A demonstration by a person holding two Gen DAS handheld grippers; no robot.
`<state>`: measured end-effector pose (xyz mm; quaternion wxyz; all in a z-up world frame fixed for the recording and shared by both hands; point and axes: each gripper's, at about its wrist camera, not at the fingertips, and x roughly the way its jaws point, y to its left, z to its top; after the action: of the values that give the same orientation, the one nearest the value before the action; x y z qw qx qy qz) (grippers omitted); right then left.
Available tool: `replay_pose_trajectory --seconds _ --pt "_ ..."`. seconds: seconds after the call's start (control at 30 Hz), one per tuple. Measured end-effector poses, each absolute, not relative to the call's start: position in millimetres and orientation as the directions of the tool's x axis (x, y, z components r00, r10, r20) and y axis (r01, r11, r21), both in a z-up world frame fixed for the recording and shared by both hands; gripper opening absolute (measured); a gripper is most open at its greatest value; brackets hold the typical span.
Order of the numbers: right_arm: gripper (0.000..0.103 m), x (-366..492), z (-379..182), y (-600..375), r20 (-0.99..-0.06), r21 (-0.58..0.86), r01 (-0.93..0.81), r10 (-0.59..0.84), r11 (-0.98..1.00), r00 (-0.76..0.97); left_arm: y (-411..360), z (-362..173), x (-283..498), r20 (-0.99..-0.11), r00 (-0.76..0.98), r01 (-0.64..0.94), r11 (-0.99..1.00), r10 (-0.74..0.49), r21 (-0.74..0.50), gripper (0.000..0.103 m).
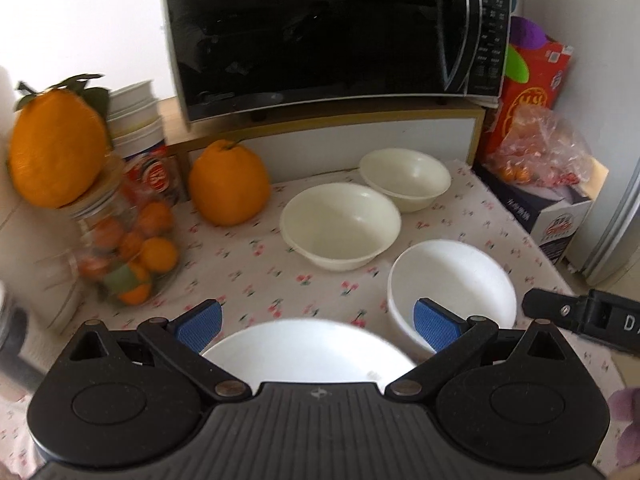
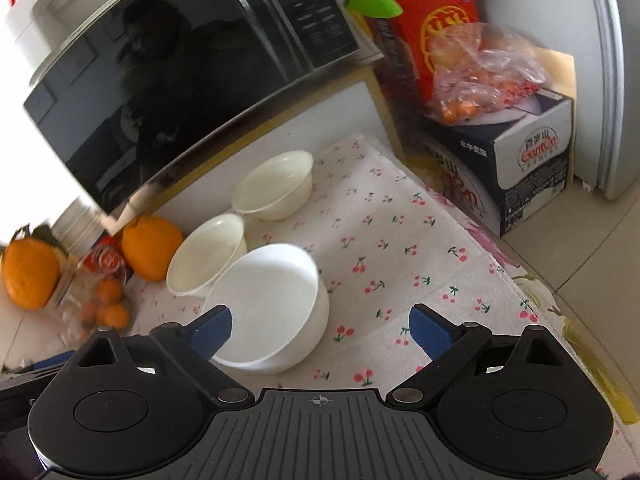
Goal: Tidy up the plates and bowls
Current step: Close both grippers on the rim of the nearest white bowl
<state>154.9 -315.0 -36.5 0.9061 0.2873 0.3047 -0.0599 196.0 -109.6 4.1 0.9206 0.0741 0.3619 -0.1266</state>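
Two cream bowls (image 1: 340,226) (image 1: 404,178) and a white bowl (image 1: 452,280) stand on the cherry-print cloth (image 1: 248,272). A shallow white dish (image 1: 308,352) lies close under my left gripper (image 1: 316,326), whose blue pads stand wide apart on either side of it without visibly pressing on it. In the right wrist view the white bowl (image 2: 272,300) sits just ahead of my right gripper (image 2: 322,334). Its jaws are wide apart, the left pad (image 2: 212,332) overlaps the bowl's near rim, and nothing is gripped. Behind it stand the cream bowls (image 2: 208,256) (image 2: 276,186).
A black microwave (image 1: 320,28) on a shelf fills the back. Two big oranges (image 1: 228,184) (image 1: 56,148), a jar of small oranges (image 1: 132,252) and stacked cups (image 1: 136,120) crowd the left. A fruit bag (image 1: 540,148) on boxes stands right, past the table's edge.
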Motion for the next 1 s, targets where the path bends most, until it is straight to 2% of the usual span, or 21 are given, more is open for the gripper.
replay_pose_trajectory --seconds 0.13,0.23,0.4,0.87,1.0 --pt "0.097 162.1 -45.2 -319.3 -0.6 0.545 0.315 0.099 0.777 0.794 -115.7 2.2 205.3 -0.675 0.699 0.335 0.942 -0.234 0.02 0.096" --pt "0.097 164.5 -48.6 -319.6 -0.606 0.577 0.329 0.122 0.747 0.786 -119.9 -0.2 211.8 -0.671 0.69 0.371 0.929 -0.272 0.005 0.088" --pt "0.097 168.6 -49.1 -319.3 -0.6 0.6 0.34 0.126 0.724 0.79 -124.4 -8.2 220.0 -0.686 0.663 0.381 0.924 -0.3 -0.036 0.069" --pt "0.096 176.6 -64.4 -327.8 -0.607 0.667 0.382 0.169 0.64 0.776 -143.0 -26.9 228.4 -0.712 0.622 0.396 0.915 -0.327 -0.075 0.027" --pt "0.088 176.7 -63.4 -326.2 -0.605 0.661 0.376 0.165 0.649 0.779 -141.4 -31.7 231.6 -0.727 0.605 0.379 0.92 -0.325 -0.096 0.019"
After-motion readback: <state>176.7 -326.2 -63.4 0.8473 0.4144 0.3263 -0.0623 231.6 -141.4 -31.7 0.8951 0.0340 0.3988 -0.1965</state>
